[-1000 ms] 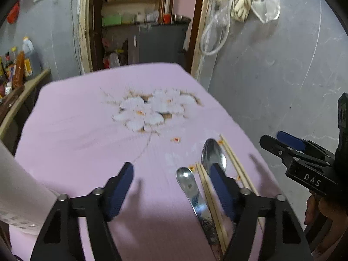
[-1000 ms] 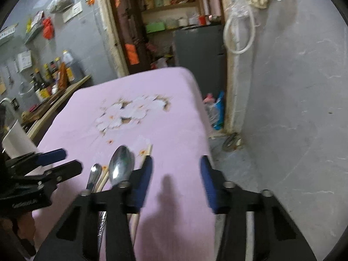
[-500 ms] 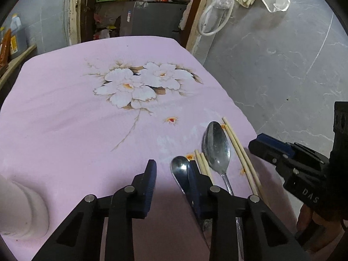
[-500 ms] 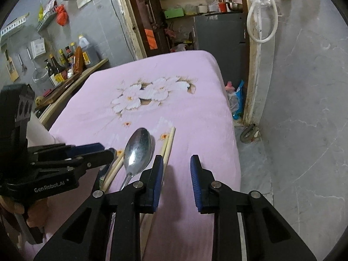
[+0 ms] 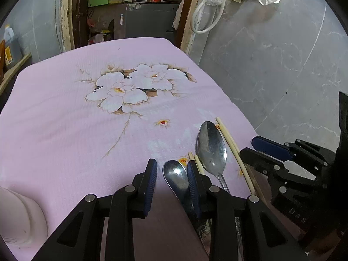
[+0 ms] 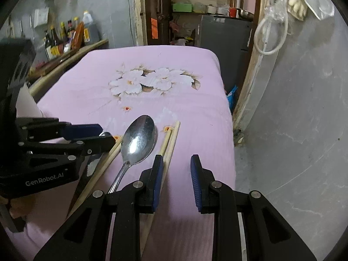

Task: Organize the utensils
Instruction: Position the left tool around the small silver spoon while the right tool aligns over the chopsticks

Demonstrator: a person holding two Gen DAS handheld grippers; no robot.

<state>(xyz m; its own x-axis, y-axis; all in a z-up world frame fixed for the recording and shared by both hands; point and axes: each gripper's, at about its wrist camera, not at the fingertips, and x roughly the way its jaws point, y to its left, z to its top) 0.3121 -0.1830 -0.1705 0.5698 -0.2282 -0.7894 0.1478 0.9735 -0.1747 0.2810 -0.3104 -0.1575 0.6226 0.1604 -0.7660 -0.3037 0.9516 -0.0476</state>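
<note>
On the pink flowered cloth [image 5: 65, 119] lie a small steel spoon [image 5: 176, 177], a pair of chopsticks [image 5: 196, 162], a large steel spoon [image 5: 212, 146] and a second chopstick pair [image 5: 233, 148]. My left gripper [image 5: 171, 182] is open low over the cloth, its jaws either side of the small spoon's bowl. My right gripper [image 6: 176, 175] is open over the cloth's right edge, its left finger [image 6: 158, 174] over the right chopstick pair [image 6: 168, 145]. The large spoon [image 6: 139, 140] lies just left of it.
A white cylindrical holder [image 5: 19, 219] stands at the near left of the table. The table's right edge drops to a grey tiled floor [image 6: 293, 130]. Bottles [image 6: 65, 37] stand on a wooden shelf at the left. A doorway with shelves lies beyond the table.
Both grippers have narrowed from wide open. The left one has shifted right, so its jaws now straddle the small spoon. The right one sits lower, beside the right chopsticks.
</note>
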